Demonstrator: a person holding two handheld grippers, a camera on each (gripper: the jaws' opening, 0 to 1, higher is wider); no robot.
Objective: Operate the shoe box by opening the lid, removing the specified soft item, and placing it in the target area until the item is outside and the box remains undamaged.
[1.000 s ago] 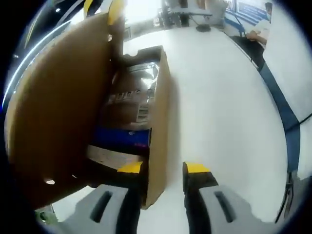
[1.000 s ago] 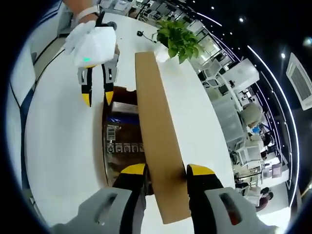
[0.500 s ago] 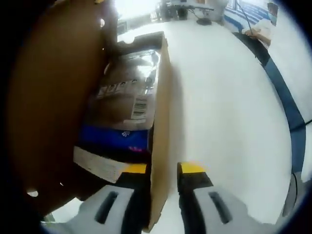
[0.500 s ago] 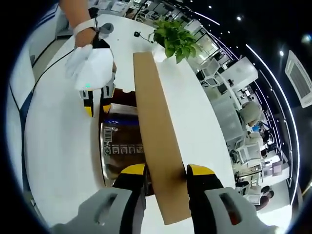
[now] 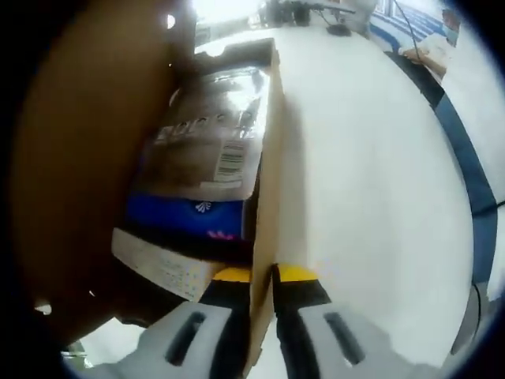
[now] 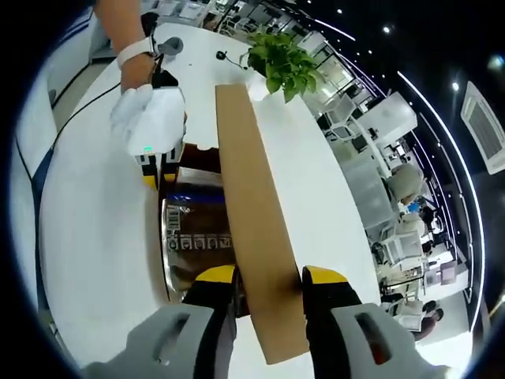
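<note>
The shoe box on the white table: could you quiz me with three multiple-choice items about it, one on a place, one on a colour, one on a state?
1. Where is the potted plant?
A. Inside the box
B. On the table beyond the far end of the box
C. On the floor

2. What colour is the band on the packet in the box?
A. Blue
B. Red
C. Green

3. How is the lid?
A. Shut flat
C. Torn off on the table
B. Raised, held by the right claw

Answers: 1 B, the plant stands on the white table past the shoe box. 2 A, a blue strip crosses the packet's near end. 3 B, the lid stands up between the right claw's jaws, while the left claw pinches the box's side wall.
</note>
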